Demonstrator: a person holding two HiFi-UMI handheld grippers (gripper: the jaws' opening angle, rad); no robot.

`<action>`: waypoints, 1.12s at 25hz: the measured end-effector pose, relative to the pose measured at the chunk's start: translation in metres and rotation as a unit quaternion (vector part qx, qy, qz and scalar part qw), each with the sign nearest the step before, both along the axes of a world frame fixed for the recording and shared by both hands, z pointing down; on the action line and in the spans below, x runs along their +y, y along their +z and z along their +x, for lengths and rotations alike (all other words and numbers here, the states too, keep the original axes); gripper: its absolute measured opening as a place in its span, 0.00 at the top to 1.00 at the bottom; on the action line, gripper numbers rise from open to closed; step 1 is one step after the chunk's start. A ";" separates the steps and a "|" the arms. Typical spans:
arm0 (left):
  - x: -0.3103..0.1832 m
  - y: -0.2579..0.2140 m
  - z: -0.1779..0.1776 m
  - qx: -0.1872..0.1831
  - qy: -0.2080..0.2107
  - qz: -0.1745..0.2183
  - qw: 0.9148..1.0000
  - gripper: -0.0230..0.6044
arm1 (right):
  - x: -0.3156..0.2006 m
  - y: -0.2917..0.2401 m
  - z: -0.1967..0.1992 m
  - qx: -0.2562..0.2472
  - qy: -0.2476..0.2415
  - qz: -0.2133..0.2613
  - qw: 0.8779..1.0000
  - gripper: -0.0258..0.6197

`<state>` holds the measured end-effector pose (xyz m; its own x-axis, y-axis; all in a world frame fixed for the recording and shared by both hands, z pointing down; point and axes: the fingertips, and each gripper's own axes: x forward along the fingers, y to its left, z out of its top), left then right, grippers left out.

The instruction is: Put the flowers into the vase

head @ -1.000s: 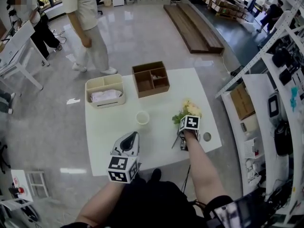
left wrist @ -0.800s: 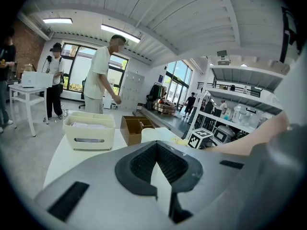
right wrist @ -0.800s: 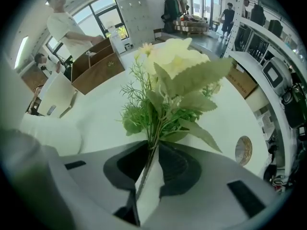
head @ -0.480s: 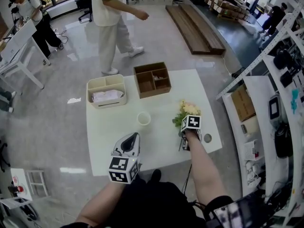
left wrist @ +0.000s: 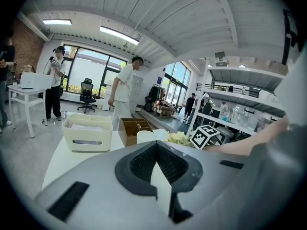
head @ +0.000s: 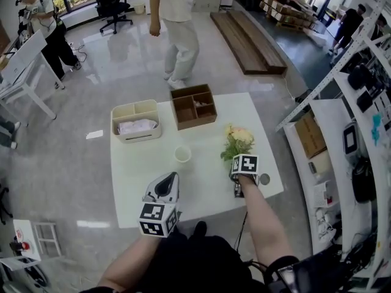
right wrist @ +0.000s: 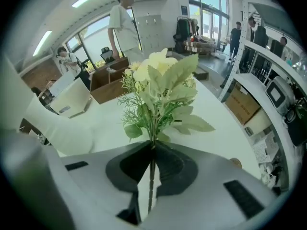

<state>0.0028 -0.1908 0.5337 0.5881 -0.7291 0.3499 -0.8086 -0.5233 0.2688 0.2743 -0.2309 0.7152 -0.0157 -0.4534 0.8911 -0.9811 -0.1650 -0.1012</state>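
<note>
A bunch of pale yellow flowers (head: 237,140) with green leaves stands upright above the white table (head: 208,195). My right gripper (head: 236,166) holds it by the stems; its jaws are closing, and in the right gripper view the thin stems (right wrist: 152,152) run between the pads while the blooms (right wrist: 160,73) fill the view ahead. The vase, a small white cup (head: 182,154), stands on the table to the flowers' left, and shows in the left gripper view as the cup (left wrist: 145,136). My left gripper (head: 173,174) hovers near the front edge, shut and empty (left wrist: 156,145).
A cream bin (head: 135,119) and a brown divided box (head: 194,102) stand at the table's back. A small round disc (head: 264,179) lies near the right edge. A person (head: 177,17) walks beyond the table. Shelving (head: 360,102) lines the right side.
The right gripper's jaws closed on the flower stems and rose, lifting the bunch off the table to stand upright. The left gripper stayed put. The person behind walked to the right.
</note>
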 end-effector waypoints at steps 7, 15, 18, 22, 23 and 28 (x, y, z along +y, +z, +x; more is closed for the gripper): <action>0.000 -0.014 0.001 0.006 -0.004 0.012 1.000 0.96 | -0.022 -0.104 -0.024 -0.007 -0.032 0.223 0.974 0.91; -0.001 -0.029 0.004 0.017 -0.007 0.025 1.000 0.96 | 0.011 -0.253 -0.063 0.084 -0.112 0.477 0.868 0.91; -0.003 -0.032 0.007 0.016 -0.005 0.030 0.999 0.96 | 0.022 -0.272 -0.070 0.079 -0.113 0.507 0.851 0.91; -0.003 -0.040 0.008 0.020 -0.005 0.043 0.999 0.96 | 0.025 -0.281 -0.079 0.072 -0.124 0.518 0.844 0.91; -0.004 -0.042 0.008 0.021 -0.007 0.046 0.999 0.96 | 0.025 -0.283 -0.082 0.068 -0.127 0.520 0.842 0.91; -0.002 -0.045 -0.003 0.018 -0.022 0.050 0.998 0.96 | 0.016 -0.299 -0.123 0.031 -0.161 0.542 0.824 0.91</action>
<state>0.0003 -0.1927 0.4890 0.5662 -0.7841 0.2543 -0.8219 -0.5137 0.2459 0.1517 -0.2144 0.4157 -0.2604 -0.9650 -0.0312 -0.9652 0.2594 0.0331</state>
